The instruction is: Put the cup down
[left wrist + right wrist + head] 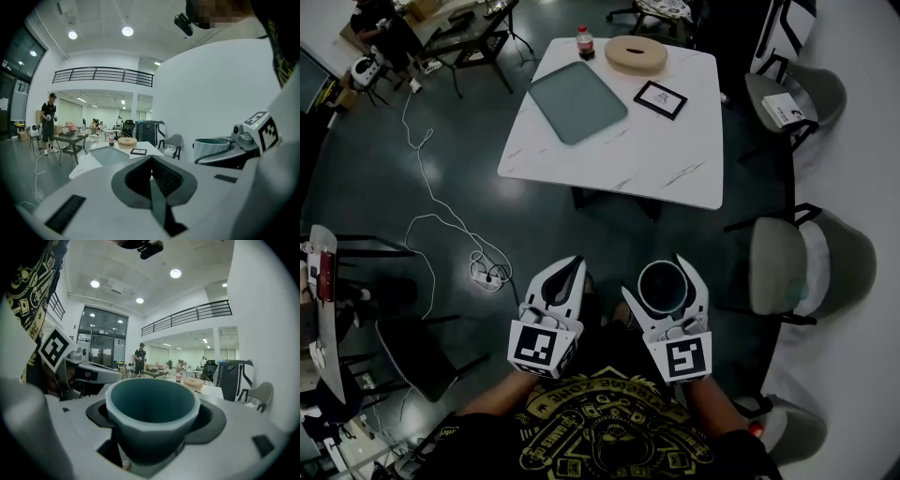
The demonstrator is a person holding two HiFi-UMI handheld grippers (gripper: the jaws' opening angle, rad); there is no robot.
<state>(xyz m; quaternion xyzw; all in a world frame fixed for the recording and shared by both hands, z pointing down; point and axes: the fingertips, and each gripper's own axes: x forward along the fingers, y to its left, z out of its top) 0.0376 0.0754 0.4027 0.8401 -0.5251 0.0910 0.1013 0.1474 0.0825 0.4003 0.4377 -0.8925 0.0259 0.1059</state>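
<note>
Worktop [675, 159]: white, standing far ahead across open floor. The person is well short of it.
- Grey-green tray [577, 101] on its far left part.
- Round wooden ring [636, 54] at the far edge.
- Small framed card [661, 99] just right of the tray.
- Bottle [585, 40] at the far edge, left of the ring.
- Near and right parts of the top are bare.

Right gripper [664, 277]: fingers [56, 427] spread wide and closed on the cup [151, 413], 1 on each side of its wall. The cup is dark teal, upright with its mouth up, and looks empty. It is held close to the body over the floor.

Left gripper [565, 281]: fingers [93, 197] brought together with nothing between them, just left of the right gripper.

Judgement: the step in hand is the carry; the cup is not yet put down.
1. Keep the cup level on the approach.
2. Aim for the bare near-right patch, well apart from card and tray.
3. Lower until the base sits flat, and only then spread the fingers.
4. Draw straight back so neither finger drags the wall.
5. Keep the left gripper clear.
</note>
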